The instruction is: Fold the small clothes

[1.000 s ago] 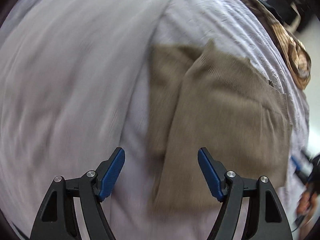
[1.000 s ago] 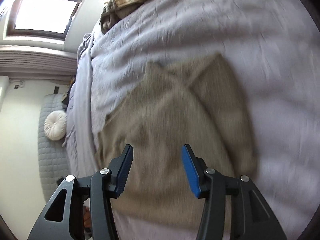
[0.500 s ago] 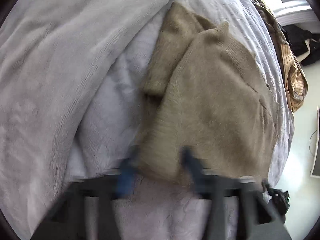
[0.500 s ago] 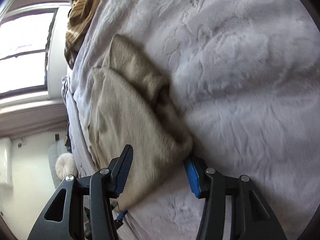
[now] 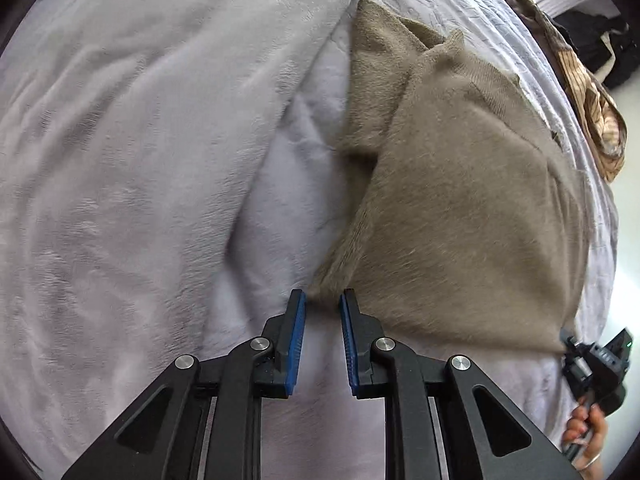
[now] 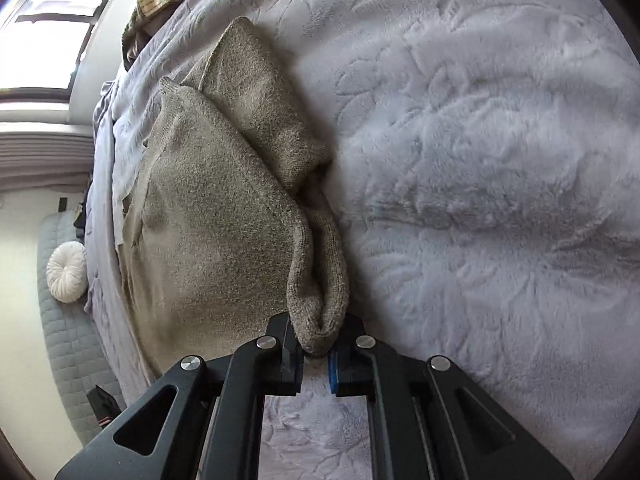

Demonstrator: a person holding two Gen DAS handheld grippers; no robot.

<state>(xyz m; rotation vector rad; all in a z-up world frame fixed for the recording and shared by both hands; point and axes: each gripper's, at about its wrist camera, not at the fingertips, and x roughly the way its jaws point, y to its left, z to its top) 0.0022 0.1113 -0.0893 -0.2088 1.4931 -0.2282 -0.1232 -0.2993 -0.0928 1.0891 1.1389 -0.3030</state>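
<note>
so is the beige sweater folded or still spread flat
Partly folded: the beige sweater lies doubled on the bedspread, one layer lapped over another, and a thick rolled edge bunches at the right gripper.

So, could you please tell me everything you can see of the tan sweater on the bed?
The tan sweater is a fuzzy, fine-ribbed knit, partly folded, with a sleeve doubled over one side. It lies flat on the pale plush blanket, near the bed's edge. Both sets of tongs have just been closing: the left tongs pinch one near corner, and the right tongs clamp the bunched, rolled edge at the other.
</note>
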